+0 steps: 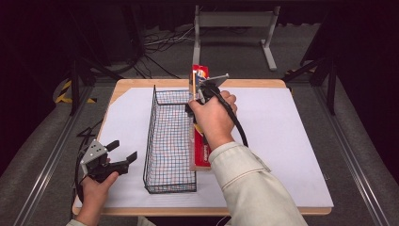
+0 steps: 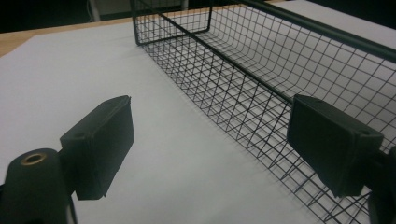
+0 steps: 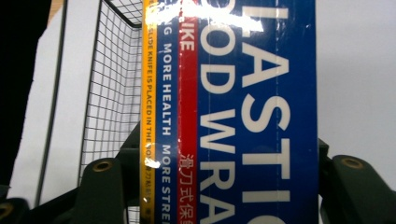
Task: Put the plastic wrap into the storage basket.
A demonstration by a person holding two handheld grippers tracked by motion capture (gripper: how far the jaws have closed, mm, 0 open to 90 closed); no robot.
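Your right claw was clamped on the long blue-and-red plastic-wrap box; its overhanging end could, seemingly, have snagged the black wire basket's rim. Your left claw stood open, empty.

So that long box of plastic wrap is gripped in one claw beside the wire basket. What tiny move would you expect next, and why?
Probably a short sideways shift toward the black wire basket. The right claw is shut on the long red and blue plastic wrap box, which sits just outside the basket's right wall, far end raised. It likely needs lifting over that wall. The left claw waits open beside the basket.
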